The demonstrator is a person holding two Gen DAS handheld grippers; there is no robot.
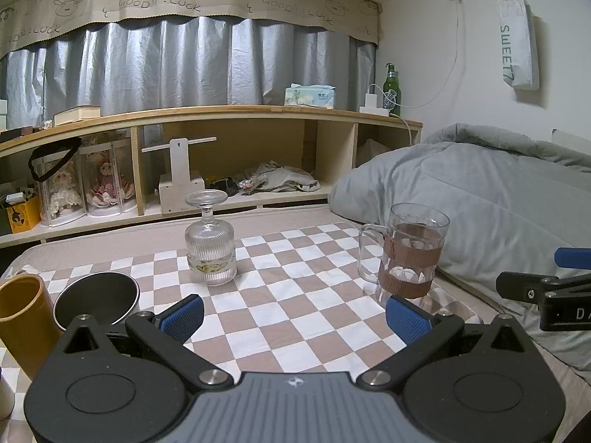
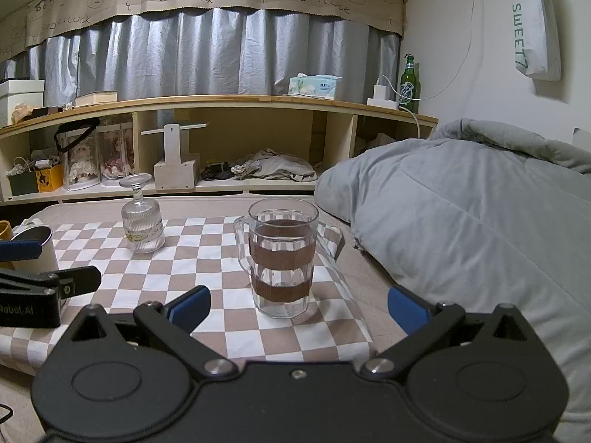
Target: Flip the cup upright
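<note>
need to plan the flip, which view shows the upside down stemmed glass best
The left wrist view: the inverted stemmed glass stands near the centre, large and unobstructed, foot up and rim on the checkered cloth. The right wrist view shows it smaller, off to the left, still whole.

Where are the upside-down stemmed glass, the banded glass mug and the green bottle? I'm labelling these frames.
upside-down stemmed glass [image 1: 210, 254], left wrist view, on its ribbed bowl.
banded glass mug [image 2: 282, 254], right wrist view, on the upper brown band.
green bottle [image 2: 409, 86], right wrist view, on its label.
</note>
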